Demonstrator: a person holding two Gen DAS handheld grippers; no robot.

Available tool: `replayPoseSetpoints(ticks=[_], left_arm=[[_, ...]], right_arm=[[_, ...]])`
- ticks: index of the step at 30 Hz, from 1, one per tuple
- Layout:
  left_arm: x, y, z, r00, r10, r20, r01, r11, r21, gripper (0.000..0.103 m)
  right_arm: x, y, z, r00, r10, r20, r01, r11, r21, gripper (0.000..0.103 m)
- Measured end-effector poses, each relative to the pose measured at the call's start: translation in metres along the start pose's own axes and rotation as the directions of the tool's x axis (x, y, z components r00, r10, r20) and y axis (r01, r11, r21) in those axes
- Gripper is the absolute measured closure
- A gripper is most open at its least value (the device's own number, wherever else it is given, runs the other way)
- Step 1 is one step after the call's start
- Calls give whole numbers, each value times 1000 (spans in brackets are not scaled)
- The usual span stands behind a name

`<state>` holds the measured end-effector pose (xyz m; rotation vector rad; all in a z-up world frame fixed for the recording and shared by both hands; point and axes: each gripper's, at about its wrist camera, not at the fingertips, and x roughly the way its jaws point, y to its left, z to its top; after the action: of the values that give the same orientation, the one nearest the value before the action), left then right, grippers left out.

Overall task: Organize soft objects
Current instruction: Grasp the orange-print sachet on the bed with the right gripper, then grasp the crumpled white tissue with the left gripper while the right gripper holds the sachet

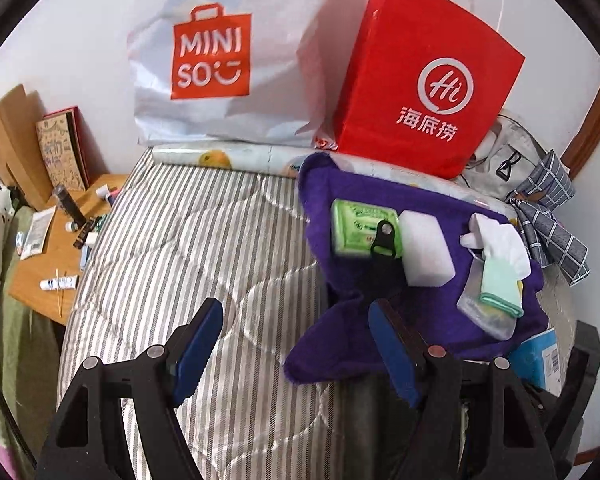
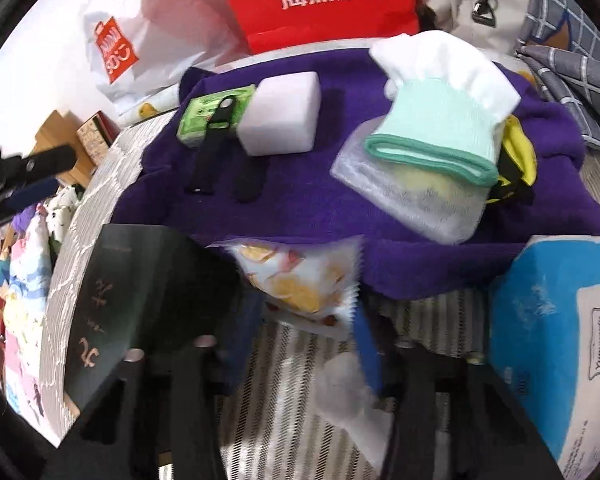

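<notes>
Wooden counter [image 1: 56,256] sits far left in the left wrist view, littered with small tubes and bottles, a bit too small to name. Next over is the bed [image 1: 188,248] with its grey-and-white striped cover. The left claw [image 1: 294,312] hangs over it with jaws wide and nothing between them, its right finger just at the edge of the purple towel [image 1: 352,340].

Against the wall stand a white MINISO bag [image 1: 220,52] and then a red paper bag [image 1: 432,80].

The soft stuff is all laid on the towel. Going across: a green tissue pack [image 1: 356,228] with a black strap [image 1: 382,240] lying over it, a white sponge block [image 1: 426,248] touching the pack, then a white and mint sock [image 1: 500,268] resting on a mesh pouch [image 1: 484,312]. A blue tissue box [image 2: 540,320] sits at the towel's right corner.

In the right wrist view, the right claw [image 2: 304,320] is narrowed around a snack packet [image 2: 300,276] at the towel's near edge. It's blurry, so I can't tell if the pads actually pinch it.
</notes>
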<state>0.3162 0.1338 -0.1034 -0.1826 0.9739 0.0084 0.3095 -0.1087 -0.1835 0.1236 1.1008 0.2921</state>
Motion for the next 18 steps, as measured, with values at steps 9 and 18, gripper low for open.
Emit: replayPoseSetpoints(ticks=[9,18], left_arm=[[-4,1,-12,1000,-1,-21,0,1000,-11,29],[-28,-8,-32,1000,17,-21,-17,1000,5,29]], right_arm=[[-23,4,-7,998,43,51,-40,998,-57,91],[-67,4,-18,988,93,124,-85,994,-64,94]])
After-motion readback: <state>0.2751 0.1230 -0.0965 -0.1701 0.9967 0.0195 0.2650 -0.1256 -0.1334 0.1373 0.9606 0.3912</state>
